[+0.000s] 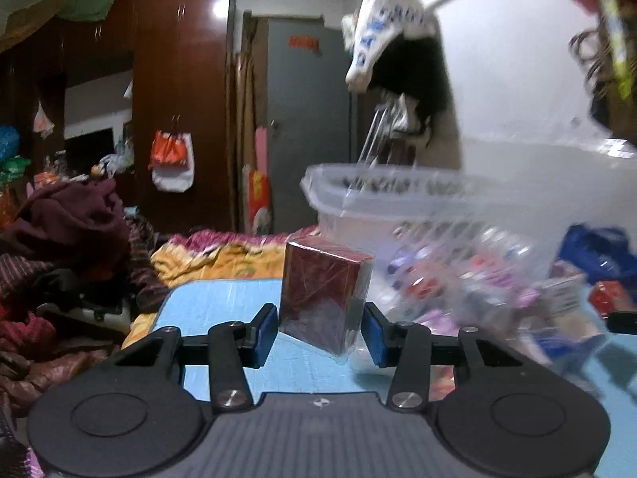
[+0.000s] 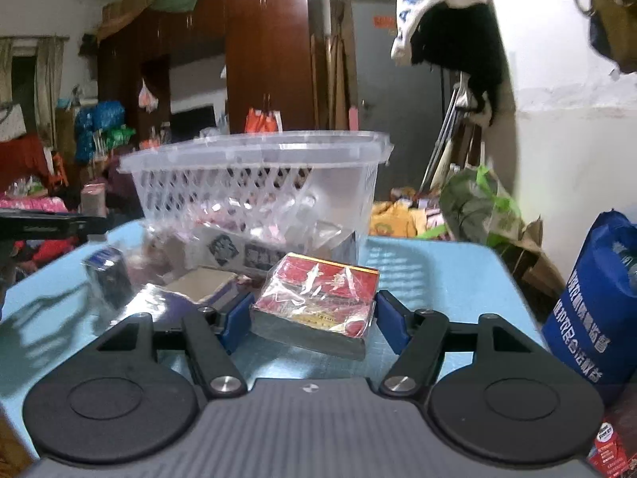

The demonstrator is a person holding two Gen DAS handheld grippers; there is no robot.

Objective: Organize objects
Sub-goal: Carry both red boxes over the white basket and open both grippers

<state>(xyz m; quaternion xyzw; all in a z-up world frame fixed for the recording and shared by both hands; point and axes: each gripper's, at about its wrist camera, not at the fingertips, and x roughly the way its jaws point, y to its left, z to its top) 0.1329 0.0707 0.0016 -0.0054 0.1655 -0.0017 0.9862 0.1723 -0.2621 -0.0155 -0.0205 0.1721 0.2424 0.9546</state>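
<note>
The dark red cellophane-wrapped box (image 1: 324,292) sits pinched between the left gripper (image 1: 321,328) pads, raised. The right gripper (image 2: 314,318) is spread around a red-and-gold flat wrapped pack (image 2: 318,302) lying on the light blue table (image 2: 438,279), before the clear plastic latticed basket (image 2: 254,183).

Dark red-brown wardrobe (image 2: 262,51) against back wall; grey door (image 1: 306,119) beside it; white wall (image 2: 573,151) at right; curtained window (image 2: 32,75) far left; clutter throughout.

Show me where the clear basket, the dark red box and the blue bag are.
clear basket (image 2: 254,183), right wrist view, lattice side wall.
dark red box (image 1: 324,290), left wrist view, front face.
blue bag (image 2: 593,302), right wrist view, printed front.
</note>
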